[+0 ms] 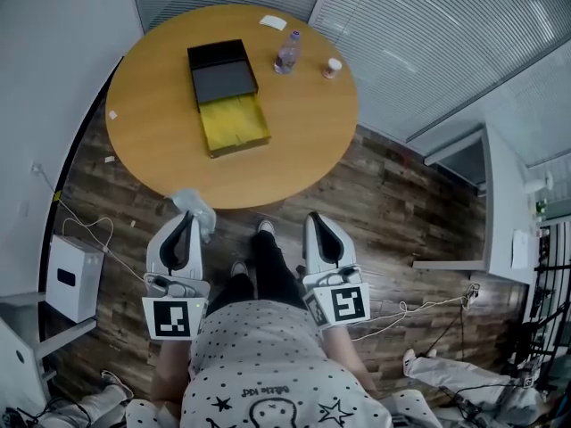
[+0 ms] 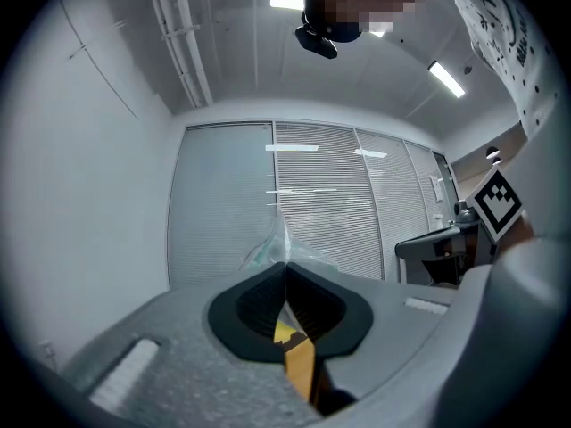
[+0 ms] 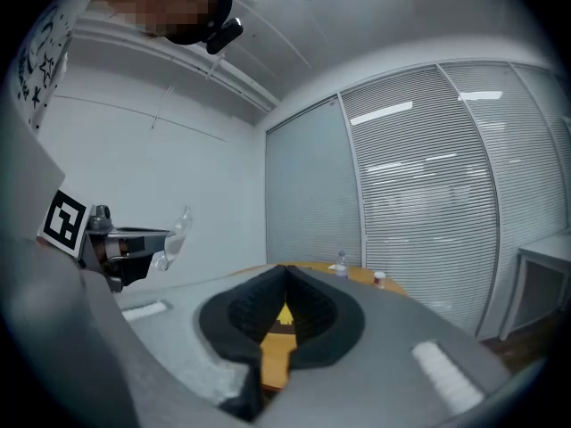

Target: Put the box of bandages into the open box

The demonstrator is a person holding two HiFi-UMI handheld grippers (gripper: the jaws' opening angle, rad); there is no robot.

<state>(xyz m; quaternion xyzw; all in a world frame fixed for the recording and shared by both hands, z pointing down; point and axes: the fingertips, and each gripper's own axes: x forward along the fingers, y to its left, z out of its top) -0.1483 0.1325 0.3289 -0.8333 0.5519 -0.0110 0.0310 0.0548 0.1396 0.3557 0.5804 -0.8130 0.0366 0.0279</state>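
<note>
The open box (image 1: 234, 123) lies on the round wooden table (image 1: 152, 132): a tray lined in yellow, with its black lid (image 1: 221, 68) folded back behind it. My left gripper (image 1: 189, 214) is off the table's near edge, shut on a clear plastic packet (image 1: 198, 209). In the left gripper view the packet (image 2: 275, 246) sticks up from the closed tips. My right gripper (image 1: 314, 218) hangs level beside it, shut with nothing in it. The right gripper view shows that same packet (image 3: 176, 232) to its left. No bandage box can be made out as such.
A small bottle (image 1: 286, 53), a little cup (image 1: 332, 68) and a paper slip (image 1: 273, 22) stand at the table's far side. The person's legs (image 1: 268, 270) are between the grippers. A white unit (image 1: 73, 276) and cables lie on the floor at left.
</note>
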